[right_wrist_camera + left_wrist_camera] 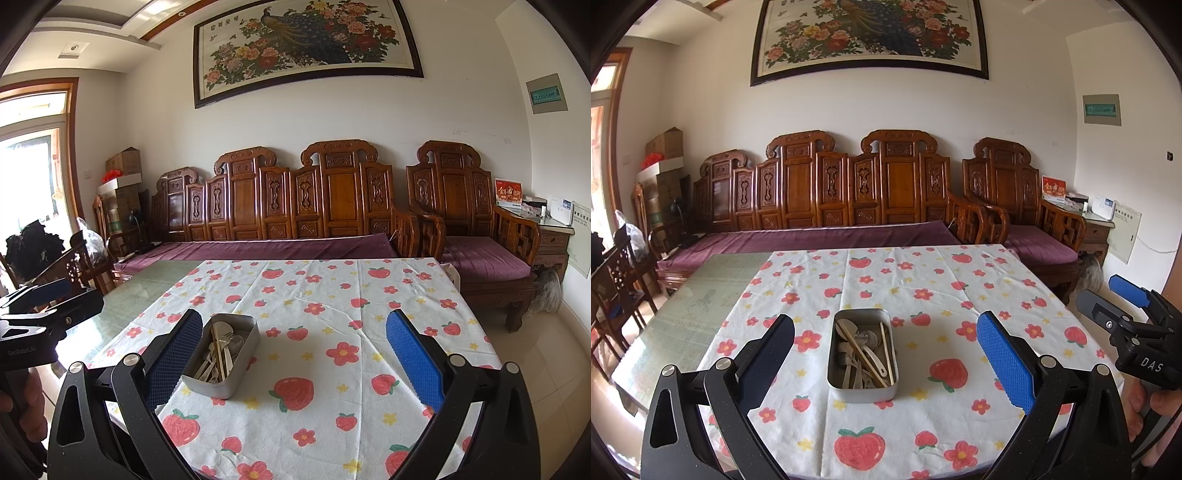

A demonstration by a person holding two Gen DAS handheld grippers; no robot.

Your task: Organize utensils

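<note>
A grey metal tin (864,389) sits on the strawberry-print cloth, holding several pale spoons, forks and chopsticks (866,354). My left gripper (884,362) hovers above the table, open wide, with the tin between and beyond its fingers. In the right wrist view the same tin (236,373) lies just inside the left finger of my right gripper (293,363), which is also open and empty. The right gripper (1126,314) shows at the right edge of the left wrist view, held by a hand. The left gripper (48,306) appears at the left edge of the right wrist view.
The white cloth (923,288) covers most of a glass-topped table (701,295). Behind it stands a carved wooden sofa (831,192) with purple cushions and an armchair (1015,192). Wooden chairs (617,288) and boxes stand at the left; a side cabinet (550,236) stands right.
</note>
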